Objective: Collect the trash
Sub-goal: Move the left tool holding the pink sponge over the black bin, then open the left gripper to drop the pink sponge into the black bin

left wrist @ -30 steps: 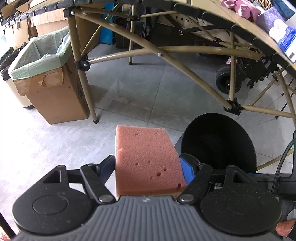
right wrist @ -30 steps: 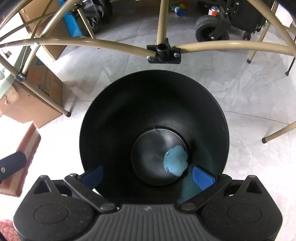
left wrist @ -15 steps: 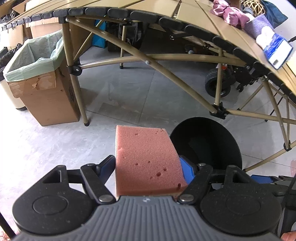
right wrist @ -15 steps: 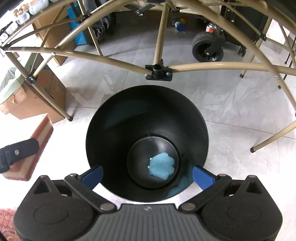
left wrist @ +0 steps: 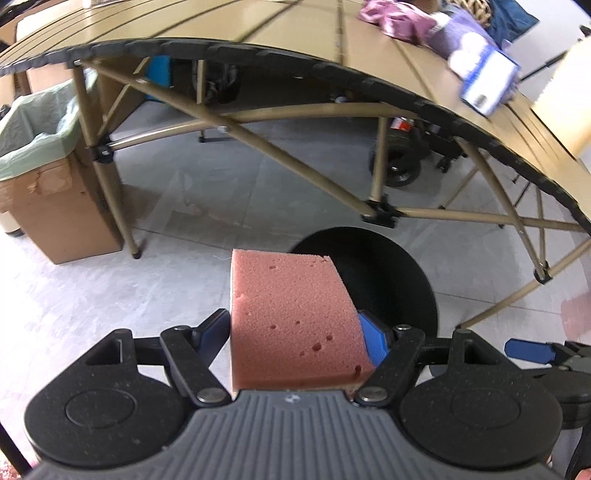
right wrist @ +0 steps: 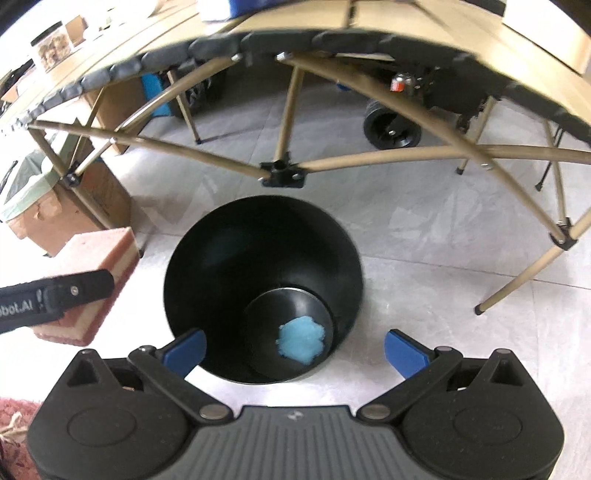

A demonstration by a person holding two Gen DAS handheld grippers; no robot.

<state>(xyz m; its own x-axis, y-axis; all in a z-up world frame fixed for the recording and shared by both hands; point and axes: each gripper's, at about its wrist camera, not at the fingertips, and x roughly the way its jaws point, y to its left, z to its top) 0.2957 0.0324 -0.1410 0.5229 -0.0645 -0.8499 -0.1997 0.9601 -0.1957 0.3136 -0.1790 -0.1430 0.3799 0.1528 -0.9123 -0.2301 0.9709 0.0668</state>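
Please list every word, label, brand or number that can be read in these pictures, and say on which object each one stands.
"bot.AI": white letters on the black finger of the left hand-held gripper, in the right wrist view; the beginning is cut off by the picture edge.
Blue and white box on the table: print too blurred to read.
Clear jar on the table: label too blurred to read.
Small mark on each gripper body: a logo, no letters.
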